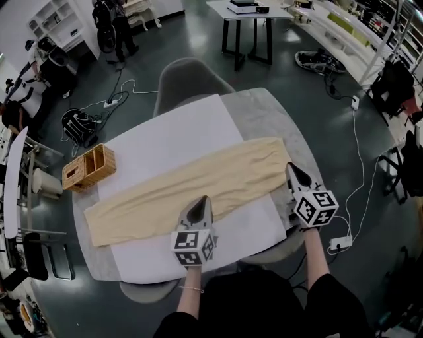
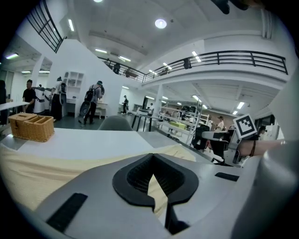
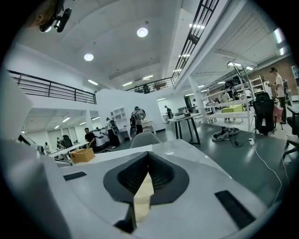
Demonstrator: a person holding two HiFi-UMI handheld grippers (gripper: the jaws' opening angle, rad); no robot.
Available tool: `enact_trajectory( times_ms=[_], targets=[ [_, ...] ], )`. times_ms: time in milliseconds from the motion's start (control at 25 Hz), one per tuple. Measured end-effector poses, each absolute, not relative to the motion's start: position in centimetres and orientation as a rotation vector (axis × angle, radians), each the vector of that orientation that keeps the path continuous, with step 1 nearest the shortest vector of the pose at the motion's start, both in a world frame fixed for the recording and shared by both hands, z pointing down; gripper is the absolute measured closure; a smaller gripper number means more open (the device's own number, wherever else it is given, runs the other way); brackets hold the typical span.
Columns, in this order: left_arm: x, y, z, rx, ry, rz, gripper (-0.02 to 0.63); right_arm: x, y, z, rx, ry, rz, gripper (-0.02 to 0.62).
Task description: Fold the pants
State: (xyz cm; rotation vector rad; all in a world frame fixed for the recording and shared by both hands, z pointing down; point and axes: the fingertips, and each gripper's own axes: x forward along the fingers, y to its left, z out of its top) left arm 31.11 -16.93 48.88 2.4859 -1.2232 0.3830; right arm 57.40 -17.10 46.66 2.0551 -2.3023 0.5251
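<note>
A grey table (image 1: 264,112) bears a white sheet (image 1: 172,142). Tan pants (image 1: 198,185) lie flat diagonally across centre frame. The left gripper (image 1: 202,199), jaws together, tips their lower edge. The right gripper (image 1: 291,166), jaws together, meets their right end. Only the head view shows their full length; the gripper views show slivers.

text: none legible | labels: none | numbers: none

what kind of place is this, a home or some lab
Probably a large open lab or workshop hall: a railed mezzanine overhead, work tables and shelving around, power cables trailing across the floor.
</note>
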Motion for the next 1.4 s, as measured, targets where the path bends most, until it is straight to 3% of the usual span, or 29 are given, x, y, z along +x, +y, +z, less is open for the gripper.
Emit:
enact_trajectory(
  times_ms=[680, 800, 1040, 1400],
  targets=[
    [36.6, -22.4, 53.7, 2.457, -1.022, 0.499, 0.598, 62.6, -24.5, 55.2, 1.925, -2.067, 0.765, 0.577],
    [37.0, -22.7, 54.4, 2.451, -1.008, 0.512, 0.598, 63.1, -25.0, 57.1, 1.887, -2.019, 0.804, 0.495],
    [38.3, -23.2, 55.6, 2.433, -0.98, 0.521, 0.598, 64.3, -26.2, 59.9, 1.827, -1.955, 0.897, 0.416],
    [38.9, -23.7, 56.5, 2.412, -0.972, 0.53, 0.598, 63.9, -27.4, 62.6, 1.691, -1.919, 1.02, 0.388]
  ],
)
